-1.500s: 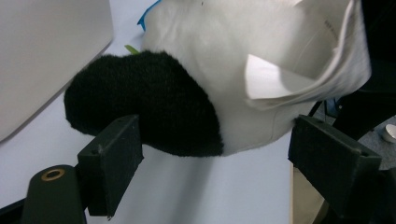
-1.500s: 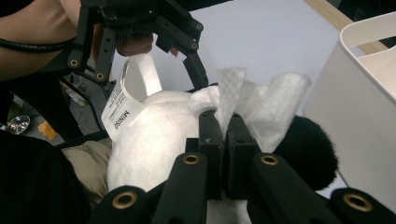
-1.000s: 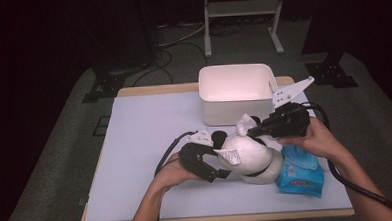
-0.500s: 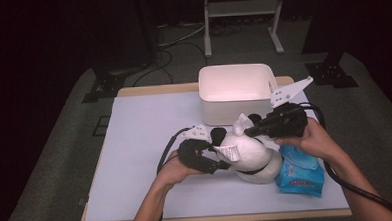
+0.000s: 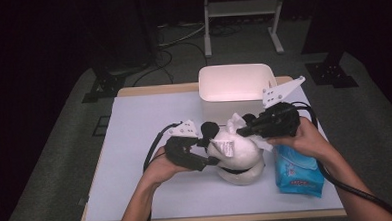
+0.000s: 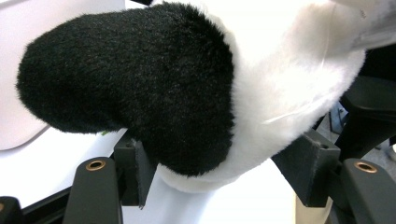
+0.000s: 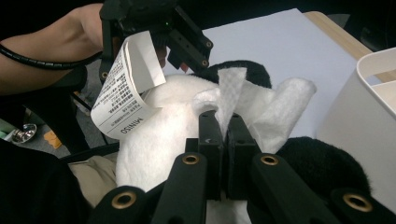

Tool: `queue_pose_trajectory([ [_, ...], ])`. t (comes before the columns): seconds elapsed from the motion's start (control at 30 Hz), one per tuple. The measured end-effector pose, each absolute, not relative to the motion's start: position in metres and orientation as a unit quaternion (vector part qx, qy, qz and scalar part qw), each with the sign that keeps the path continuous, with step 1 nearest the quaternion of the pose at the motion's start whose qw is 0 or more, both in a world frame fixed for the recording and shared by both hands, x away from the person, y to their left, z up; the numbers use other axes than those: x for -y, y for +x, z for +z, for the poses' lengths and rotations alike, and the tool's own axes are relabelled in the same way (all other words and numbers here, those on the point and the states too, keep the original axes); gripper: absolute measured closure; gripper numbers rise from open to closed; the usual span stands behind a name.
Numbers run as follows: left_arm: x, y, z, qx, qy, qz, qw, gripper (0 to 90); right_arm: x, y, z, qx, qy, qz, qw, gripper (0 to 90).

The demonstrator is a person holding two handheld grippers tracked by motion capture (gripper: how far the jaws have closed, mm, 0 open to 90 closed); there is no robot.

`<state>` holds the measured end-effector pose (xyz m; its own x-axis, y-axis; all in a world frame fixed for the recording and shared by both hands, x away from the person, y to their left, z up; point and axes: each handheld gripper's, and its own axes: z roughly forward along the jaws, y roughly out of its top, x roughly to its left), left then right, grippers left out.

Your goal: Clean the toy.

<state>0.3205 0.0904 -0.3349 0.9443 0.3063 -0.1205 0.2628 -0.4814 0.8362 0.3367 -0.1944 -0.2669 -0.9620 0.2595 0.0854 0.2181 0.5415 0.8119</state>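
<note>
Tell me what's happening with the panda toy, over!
Left gripper clamped on plush panda, jaws just closed. Right gripper shut on white wipe, against panda. Nothing in the way.

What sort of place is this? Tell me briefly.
Probably a recording studio or lab, not a home: a lone pale-topped wooden table stands on grey carpet in a dark room, with black cables and a white metal stand behind it.

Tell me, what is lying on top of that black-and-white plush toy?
A white wipe, pinched by the right gripper, lies on the plush toy, and a paper tag hangs above it. The toy's surface beneath the wipe is hidden.
</note>
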Motion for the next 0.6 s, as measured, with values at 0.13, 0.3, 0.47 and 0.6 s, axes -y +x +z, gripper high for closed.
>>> queue_pose_trajectory([
  [0.13,-0.098,0.319,-0.326,-0.167,0.860,0.031,0.482,34.7,0.189,0.338,-0.265,-0.881,0.131,0.454,0.026,86.8],
  [0.3,-0.103,0.317,-0.321,-0.167,0.862,0.037,0.478,34.7,0.183,0.339,-0.265,-0.883,0.129,0.451,0.024,86.7],
  [0.47,-0.098,0.318,-0.324,-0.161,0.861,0.033,0.481,34.6,0.179,0.339,-0.263,-0.882,0.124,0.454,0.021,86.7],
  [0.6,-0.095,0.318,-0.325,-0.157,0.861,0.030,0.482,33.5,0.180,0.338,-0.263,-0.883,0.126,0.452,0.019,86.7],
])
